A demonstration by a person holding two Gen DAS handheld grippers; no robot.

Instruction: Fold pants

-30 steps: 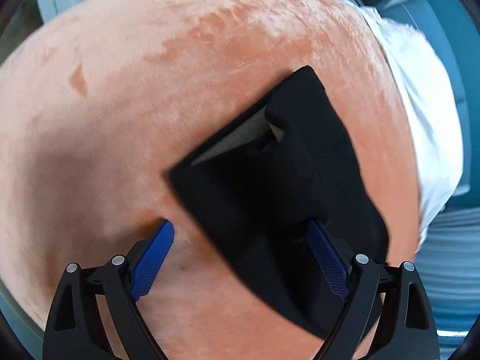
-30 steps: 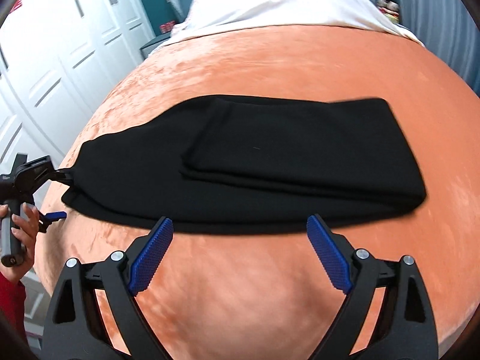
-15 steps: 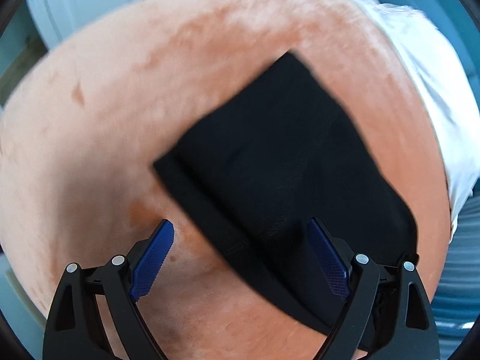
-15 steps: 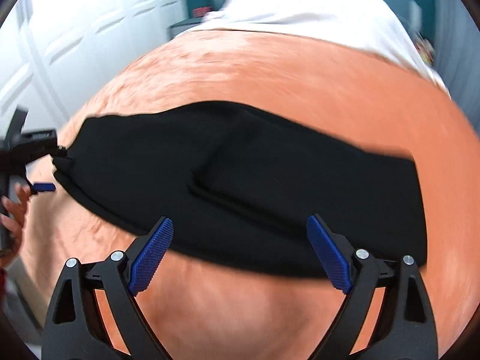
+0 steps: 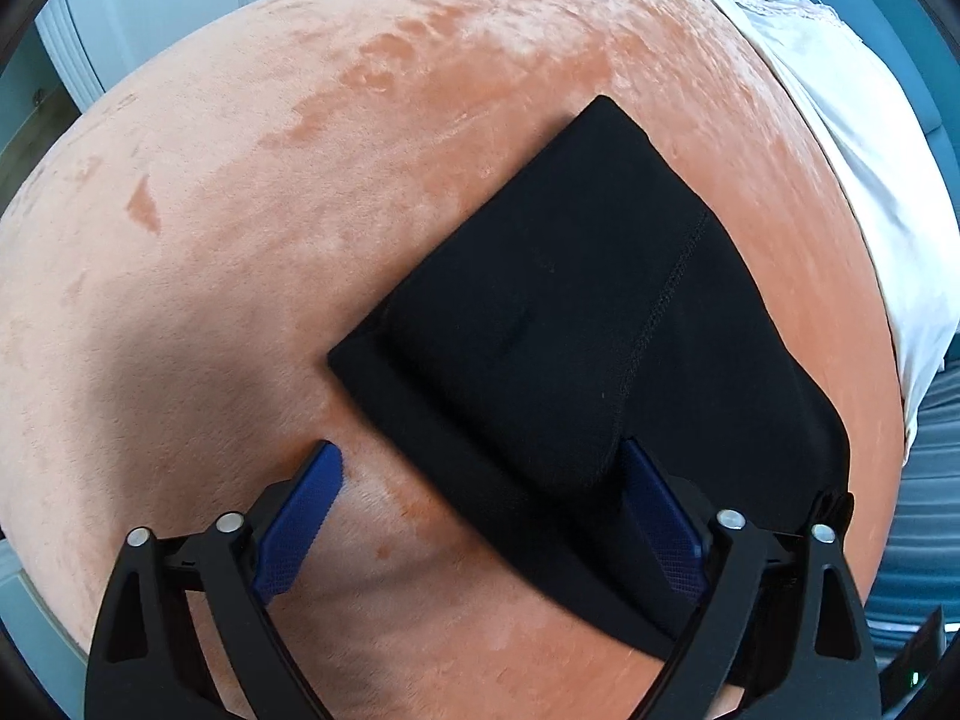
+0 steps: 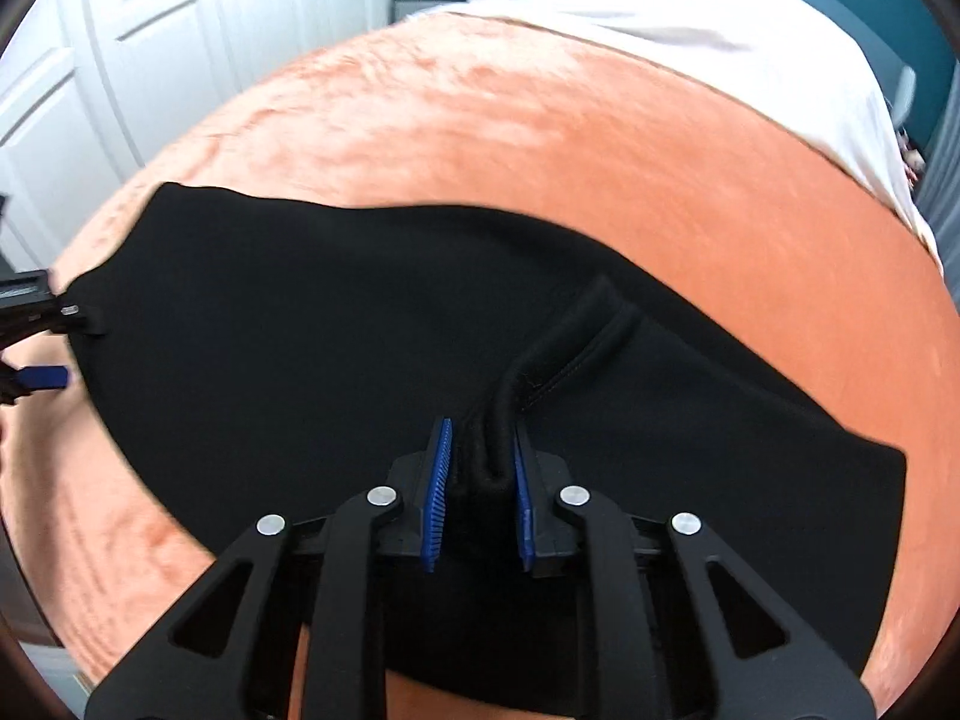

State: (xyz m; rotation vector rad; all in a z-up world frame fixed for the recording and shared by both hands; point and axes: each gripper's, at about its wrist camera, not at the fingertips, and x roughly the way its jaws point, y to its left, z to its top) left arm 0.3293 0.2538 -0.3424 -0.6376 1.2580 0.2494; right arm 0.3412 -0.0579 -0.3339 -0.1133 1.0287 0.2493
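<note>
My right gripper [image 6: 477,480] has its fingers clamped on a bunched edge of the black pants [image 6: 336,324]. Left gripper [image 5: 480,492] spread wide, empty, straddling the pants' corner on the orange bed [image 5: 240,240].

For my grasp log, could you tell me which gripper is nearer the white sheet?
Probably the right. The right gripper pinches the black pants mid-bed; the left gripper sits open at the end farthest from the white sheet.

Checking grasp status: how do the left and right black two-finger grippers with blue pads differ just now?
The left gripper stands wide open; the right gripper is shut on a bunched ridge of the black pants. The left one holds nothing, one finger over the orange plush blanket. Both hang at the pants' edge.
</note>
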